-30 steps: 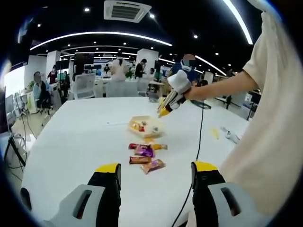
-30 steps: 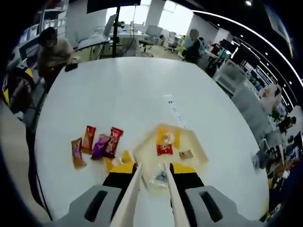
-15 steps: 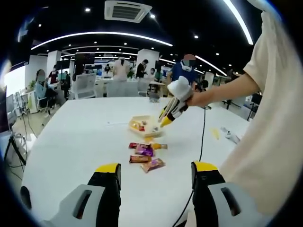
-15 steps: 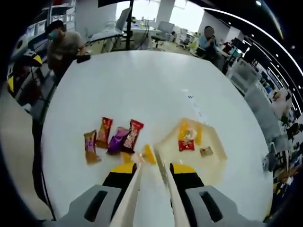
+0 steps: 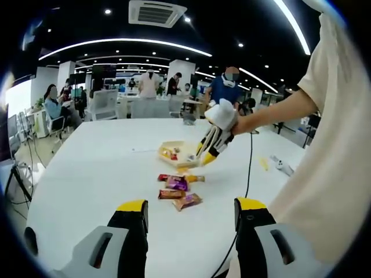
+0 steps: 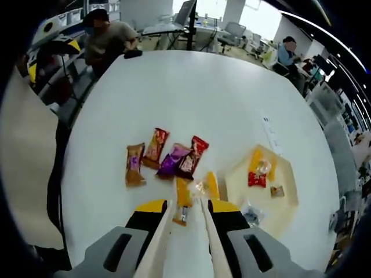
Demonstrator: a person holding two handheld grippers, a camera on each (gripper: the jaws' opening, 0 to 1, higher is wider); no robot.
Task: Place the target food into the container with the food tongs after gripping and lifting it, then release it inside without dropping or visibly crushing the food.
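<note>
At the centre of the right gripper view, wrapped snacks lie on a white table [image 6: 191, 98]: a brown packet [image 6: 134, 164], a red-and-orange packet [image 6: 155, 147], a purple packet [image 6: 172, 160], a dark red packet [image 6: 193, 156] and a yellow packet [image 6: 183, 198]. Right of centre, the pale cream tray [image 6: 289, 194] holds a yellow-and-red packet [image 6: 257, 168]. The cream tongs [image 6: 186, 243] rise bottom centre between yellow-tipped black jaws.

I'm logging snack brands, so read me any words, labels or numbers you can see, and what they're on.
None can be read.
Snack packets: printing too small and blurred.
Packets in the container: also blurred.
Strip on the table: dark marks, not legible.
</note>
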